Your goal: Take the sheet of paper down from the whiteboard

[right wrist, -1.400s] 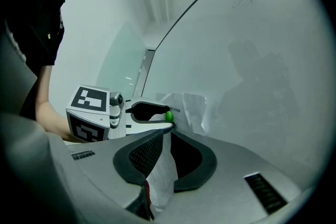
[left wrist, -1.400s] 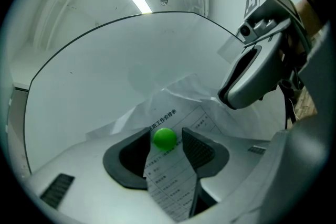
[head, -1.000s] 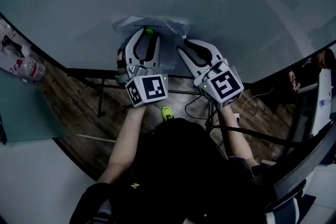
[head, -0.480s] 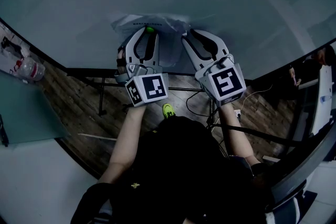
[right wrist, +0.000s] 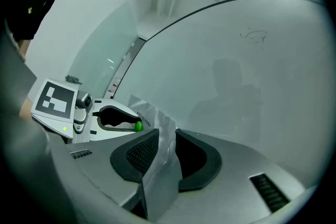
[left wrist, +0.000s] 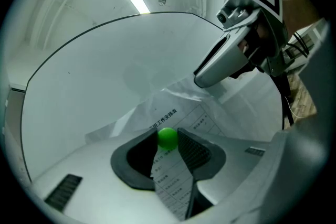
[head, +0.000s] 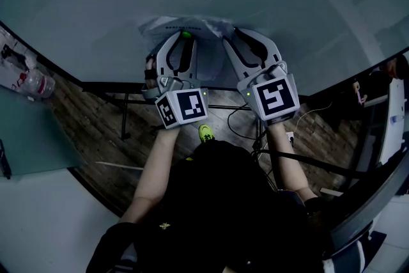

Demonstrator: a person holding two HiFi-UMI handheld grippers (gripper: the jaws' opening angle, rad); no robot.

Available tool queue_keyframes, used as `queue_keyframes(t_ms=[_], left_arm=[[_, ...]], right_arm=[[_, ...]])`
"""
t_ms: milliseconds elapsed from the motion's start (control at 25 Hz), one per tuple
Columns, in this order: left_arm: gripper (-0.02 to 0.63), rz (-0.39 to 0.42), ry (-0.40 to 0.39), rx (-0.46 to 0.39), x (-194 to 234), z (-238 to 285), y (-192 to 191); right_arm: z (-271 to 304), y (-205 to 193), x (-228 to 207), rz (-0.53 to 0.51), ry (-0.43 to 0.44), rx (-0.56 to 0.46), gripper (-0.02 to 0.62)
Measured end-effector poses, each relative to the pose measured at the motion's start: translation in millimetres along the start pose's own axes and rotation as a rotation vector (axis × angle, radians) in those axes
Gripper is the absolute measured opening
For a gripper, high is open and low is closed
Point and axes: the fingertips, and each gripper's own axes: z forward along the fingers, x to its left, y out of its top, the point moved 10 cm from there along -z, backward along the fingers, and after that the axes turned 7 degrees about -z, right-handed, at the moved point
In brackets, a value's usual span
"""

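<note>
A: Where is the sheet of paper (head: 206, 53)?
B: On the whiteboard (head: 96, 9), near the board's lower edge, rumpled along its top. A green magnet (left wrist: 167, 137) sits on its upper middle, with printed lines running below it.

A: Left gripper (head: 184, 37)?
B: Pointed level at the board. Its fingers (left wrist: 195, 152) are clenched on the green magnet, one pad on each side of the ball. A strip of the sheet runs back between them, under the magnet.

A: Right gripper (right wrist: 167, 145)?
B: Just beside the left one, at the sheet's right edge. Its fingers (right wrist: 137, 153) are released and stand apart. A rumpled fold of the sheet stands up between them. It lies close to the ribbed pad nearer the left gripper, and a gap shows on the other side. I see no pinch.

A: Do the two grippers touch?
B: No. They are near but apart, and bare paper shows between them in the head view.

A: Surroundings?
B: A wooden floor (head: 89, 124) below the board's edge and a plastic bottle (head: 35, 83) off to the left. The person's forearms (head: 156, 169) run up to the grippers.
</note>
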Motion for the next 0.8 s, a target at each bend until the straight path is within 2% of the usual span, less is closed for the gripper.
queue_keyframes(t_ms=[240,800], left_arm=[[0.132,0.004,-0.008,0.001,1.2,0.6,1.1],[0.132,0.006,-0.024,0.006,-0.4,0.7,-0.7]], right_arm=[[1.0,4.4,-3.5,-0.032,-0.044,0.039,0.104],[5.3,-0.2,-1.4,-0.001,0.007,0.035,0.104]])
